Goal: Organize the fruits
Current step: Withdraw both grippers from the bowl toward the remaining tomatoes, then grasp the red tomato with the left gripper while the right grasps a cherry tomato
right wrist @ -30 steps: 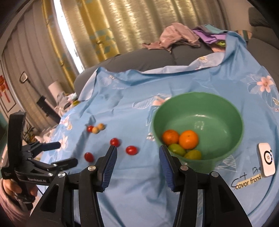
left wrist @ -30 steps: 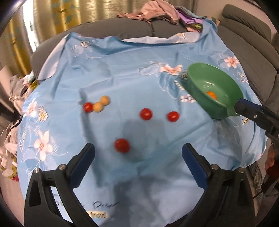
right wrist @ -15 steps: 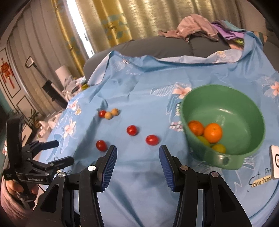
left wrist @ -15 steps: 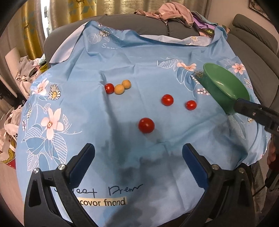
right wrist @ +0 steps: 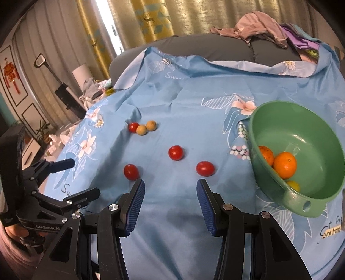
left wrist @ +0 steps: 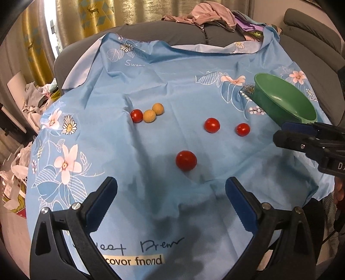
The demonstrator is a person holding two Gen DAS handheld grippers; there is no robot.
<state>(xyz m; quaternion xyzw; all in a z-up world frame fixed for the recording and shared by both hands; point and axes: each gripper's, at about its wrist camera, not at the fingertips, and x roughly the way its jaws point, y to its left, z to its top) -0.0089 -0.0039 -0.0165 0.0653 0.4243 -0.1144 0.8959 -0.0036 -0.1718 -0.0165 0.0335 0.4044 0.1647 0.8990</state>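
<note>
Several small fruits lie on the blue flowered cloth [left wrist: 172,75]. The nearest red tomato [left wrist: 186,160] sits just ahead of my open, empty left gripper [left wrist: 171,189]. Two more red tomatoes [left wrist: 212,125] [left wrist: 243,129] lie further right. A fourth tomato [left wrist: 136,115] touches two tan round fruits [left wrist: 149,116] [left wrist: 157,108]. The green bowl [right wrist: 301,137] at right holds two oranges [right wrist: 284,164] and yellow-green fruit [right wrist: 293,185]. My open, empty right gripper [right wrist: 170,187] hovers near a red tomato [right wrist: 205,168], left of the bowl.
A grey sofa [left wrist: 163,34] with a heap of clothes [left wrist: 215,15] runs behind the table. Curtains [right wrist: 151,19] hang at the back. Clutter lies on the floor at left [left wrist: 36,101]. The cloth drops off at the table's edges.
Both grippers have drawn back and shifted left. The tomatoes now sit further ahead of the left gripper, and the bowl has slid to the right in the right wrist view. Both jaws stayed open.
</note>
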